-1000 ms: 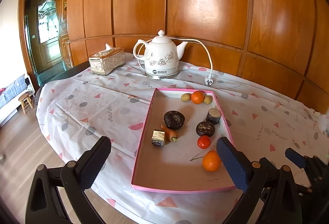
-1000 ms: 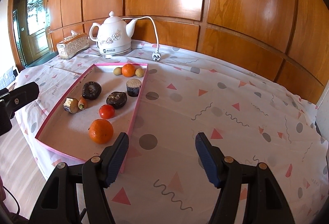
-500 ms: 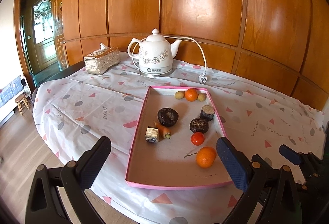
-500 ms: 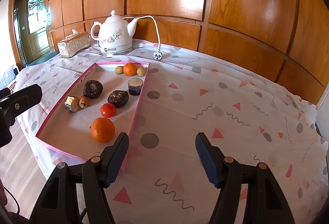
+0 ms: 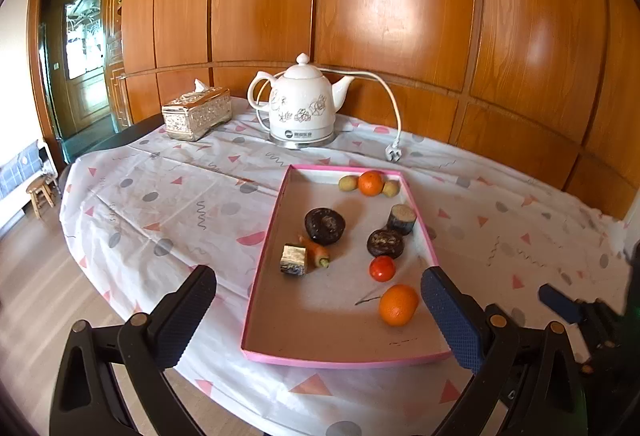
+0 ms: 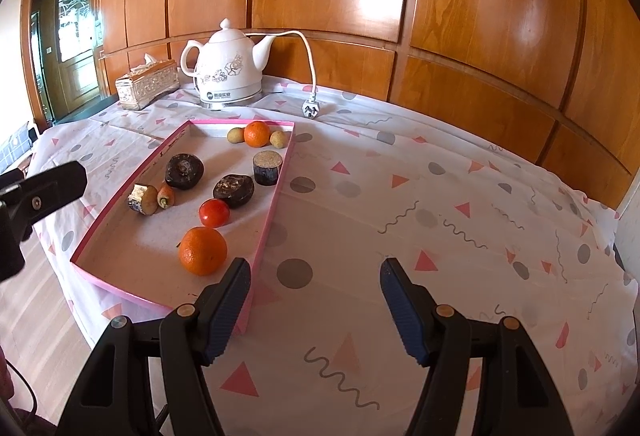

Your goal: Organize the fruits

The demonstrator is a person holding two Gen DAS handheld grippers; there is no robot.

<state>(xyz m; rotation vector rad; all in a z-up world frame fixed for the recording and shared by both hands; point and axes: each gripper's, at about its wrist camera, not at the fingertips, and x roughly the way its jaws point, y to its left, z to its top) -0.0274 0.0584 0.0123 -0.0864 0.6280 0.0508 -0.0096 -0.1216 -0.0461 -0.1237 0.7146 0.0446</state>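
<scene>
Here the left gripper (image 5: 318,300) and right gripper (image 6: 316,290) both hold their jaws wide apart and empty above the bench (image 6: 400,204), near the pink tray (image 5: 264,264) of fruit.

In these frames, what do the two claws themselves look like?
Both match: the left claw and right claw have black plastic arms with round brass-coloured rivets, ending in dark blue pads with a fine ribbed texture. No sleeves or markings show.

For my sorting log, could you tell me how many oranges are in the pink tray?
2: one orange near the tray's front right, one orange at the far end between two small yellowish fruits. None appear hidden.
</scene>
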